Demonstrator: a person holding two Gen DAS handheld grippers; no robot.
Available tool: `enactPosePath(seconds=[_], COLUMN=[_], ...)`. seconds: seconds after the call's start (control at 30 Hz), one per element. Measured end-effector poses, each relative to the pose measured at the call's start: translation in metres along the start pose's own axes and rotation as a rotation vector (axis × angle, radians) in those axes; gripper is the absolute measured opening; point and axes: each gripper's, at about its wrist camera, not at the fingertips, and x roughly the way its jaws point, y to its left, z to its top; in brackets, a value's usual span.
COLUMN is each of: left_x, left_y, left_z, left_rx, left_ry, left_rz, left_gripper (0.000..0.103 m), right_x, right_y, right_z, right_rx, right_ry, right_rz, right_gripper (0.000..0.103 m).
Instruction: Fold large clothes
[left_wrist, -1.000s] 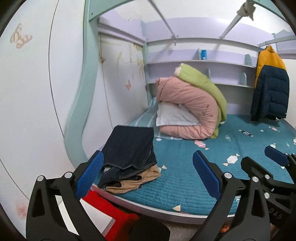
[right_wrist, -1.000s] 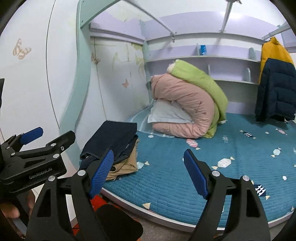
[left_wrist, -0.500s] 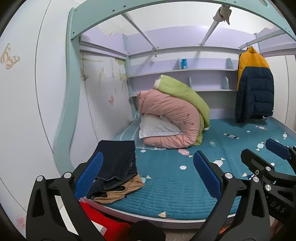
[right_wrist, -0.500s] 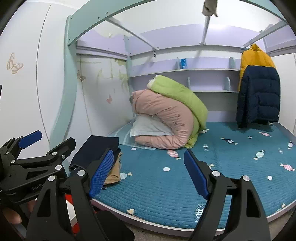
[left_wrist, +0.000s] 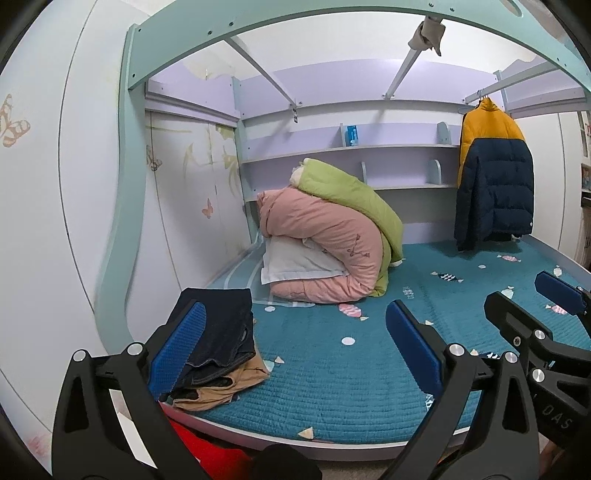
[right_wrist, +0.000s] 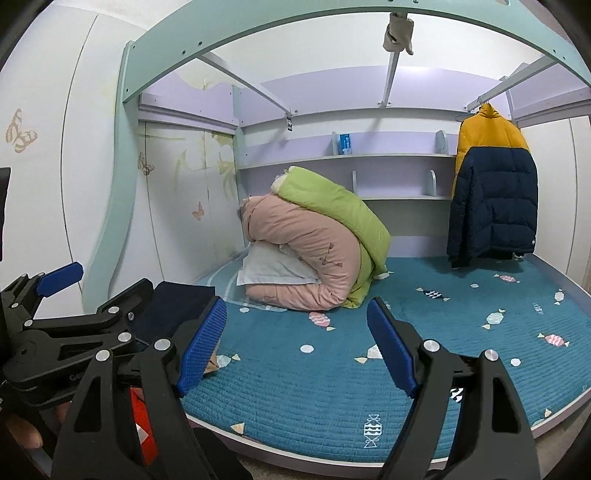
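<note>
A folded stack of dark jeans (left_wrist: 221, 332) on tan trousers (left_wrist: 236, 384) lies at the near left corner of the teal bed (left_wrist: 351, 369); its dark top also shows in the right wrist view (right_wrist: 173, 310). A yellow and navy puffer jacket (left_wrist: 493, 177) hangs at the back right, also seen in the right wrist view (right_wrist: 493, 184). My left gripper (left_wrist: 295, 347) is open and empty, in front of the bed's edge. My right gripper (right_wrist: 295, 347) is open and empty beside it.
Rolled pink and green quilts (left_wrist: 332, 240) with a white pillow (left_wrist: 295, 262) sit at the bed's back left. Lilac shelves (left_wrist: 351, 147) run along the back wall. A mint bunk frame (left_wrist: 122, 184) arches overhead. A red object (left_wrist: 207, 450) lies on the floor below the bed edge.
Both grippers have pulled back and tilted up from the bed; the view now takes in the whole bunk frame. The folded stack has not moved. Both stay open.
</note>
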Motion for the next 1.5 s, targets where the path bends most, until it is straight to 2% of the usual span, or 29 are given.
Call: enactPosePath(seconds=[0.1, 0.13, 0.2, 1.5], left_x=[-0.0018, -0.0023, -0.0036, -0.0048], left_y=[-0.0002, 0.0003, 0.0012, 0.0004], left_z=[0.0005, 0.0006, -0.0001, -0.0048], left_rx=[-0.006, -0.009, -0.018, -0.036], left_ry=[-0.007, -0.008, -0.01, -0.001], left_rz=[0.002, 0.009, 0.013, 0.044], left_gripper=[0.098, 0.098, 0.098, 0.098], right_x=[-0.0009, -0.0012, -0.0044, 0.0026], right_y=[-0.0017, -0.0026, -0.0023, 0.002], right_z=[0.0006, 0.0008, -0.0012, 0.0009], right_rx=[-0.002, 0.002, 0.0, -0.005], right_ry=[-0.006, -0.008, -0.018, -0.011], right_rz=[-0.006, -0.011, -0.005, 0.011], right_gripper=[0.077, 0.085, 0.093, 0.095])
